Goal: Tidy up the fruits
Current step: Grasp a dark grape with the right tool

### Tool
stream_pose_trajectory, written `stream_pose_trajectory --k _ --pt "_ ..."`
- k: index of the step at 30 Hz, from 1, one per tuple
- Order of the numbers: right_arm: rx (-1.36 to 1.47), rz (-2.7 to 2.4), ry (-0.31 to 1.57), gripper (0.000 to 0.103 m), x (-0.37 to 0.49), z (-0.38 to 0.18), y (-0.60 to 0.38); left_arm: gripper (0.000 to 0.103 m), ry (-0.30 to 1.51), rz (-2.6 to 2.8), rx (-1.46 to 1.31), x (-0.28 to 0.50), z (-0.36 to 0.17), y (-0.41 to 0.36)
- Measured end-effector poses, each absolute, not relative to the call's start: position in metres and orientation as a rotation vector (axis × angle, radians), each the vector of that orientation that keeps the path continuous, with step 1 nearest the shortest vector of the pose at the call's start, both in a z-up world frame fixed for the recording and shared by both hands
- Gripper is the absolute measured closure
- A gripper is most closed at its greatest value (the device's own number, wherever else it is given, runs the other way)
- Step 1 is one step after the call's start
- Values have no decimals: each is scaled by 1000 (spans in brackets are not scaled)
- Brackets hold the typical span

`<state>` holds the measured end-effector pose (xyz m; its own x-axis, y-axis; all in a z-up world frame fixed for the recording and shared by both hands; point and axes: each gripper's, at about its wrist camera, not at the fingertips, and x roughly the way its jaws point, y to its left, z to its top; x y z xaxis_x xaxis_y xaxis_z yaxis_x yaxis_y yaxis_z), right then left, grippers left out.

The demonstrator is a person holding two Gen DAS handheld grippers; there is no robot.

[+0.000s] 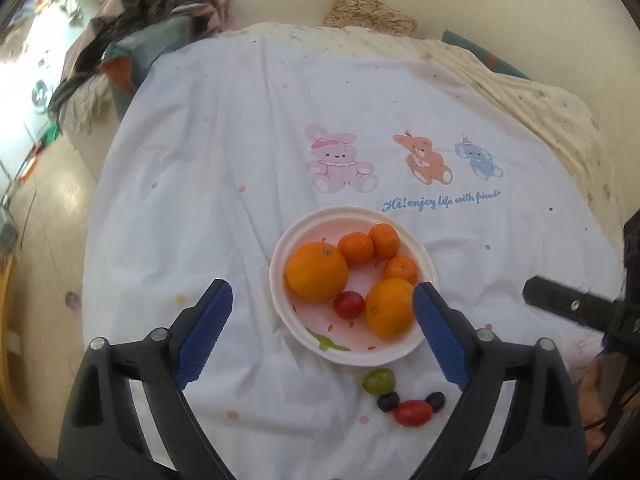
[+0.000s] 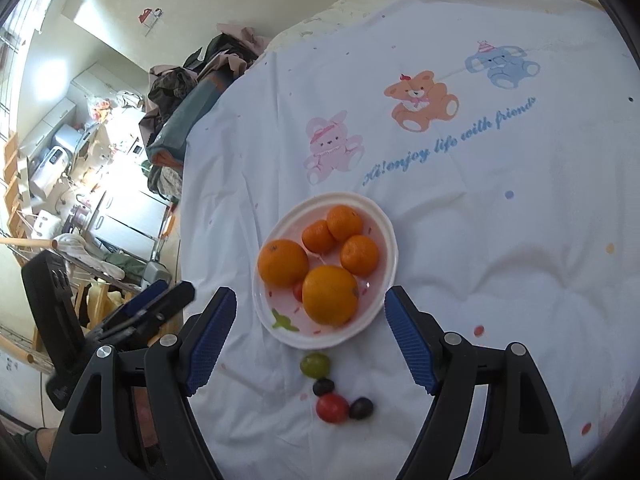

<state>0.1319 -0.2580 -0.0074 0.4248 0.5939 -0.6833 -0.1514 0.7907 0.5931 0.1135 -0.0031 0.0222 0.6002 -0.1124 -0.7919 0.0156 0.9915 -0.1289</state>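
Note:
A white plate (image 1: 426,264) (image 2: 390,236) lies on the white sheet. It holds two large oranges (image 1: 317,272) (image 2: 330,295), three small tangerines (image 1: 356,247) (image 2: 359,255) and a red cherry tomato (image 1: 349,305). In front of the plate lie a green grape (image 1: 379,381) (image 2: 315,364), two dark grapes (image 1: 388,401) (image 2: 323,387) and a red tomato (image 1: 413,413) (image 2: 332,408). My left gripper (image 1: 322,302) is open and empty above the plate's near side. My right gripper (image 2: 310,306) is open and empty, also near the plate.
The sheet (image 1: 224,184) with cartoon animals covers a bed. A heap of clothes (image 1: 132,28) lies at its far left corner, a pillow (image 1: 370,12) at the far end. The right gripper's body shows at the right edge of the left wrist view (image 1: 576,308).

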Motion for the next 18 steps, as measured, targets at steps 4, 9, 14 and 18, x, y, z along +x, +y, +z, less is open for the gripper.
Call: stream_pose_trajectory --k 4,9,14,18 --pt "442 490 1045 24 119 -7 -258 13 915 -54 -80 98 27 -7" --pt "442 481 1066 24 107 -10 -263 13 922 -24 -58 79 28 -9" --pt "442 447 1119 24 102 -21 -263 13 940 4 -58 69 24 -5" --pt "428 431 1200 29 107 -39 -261 13 972 25 -79 64 17 3"
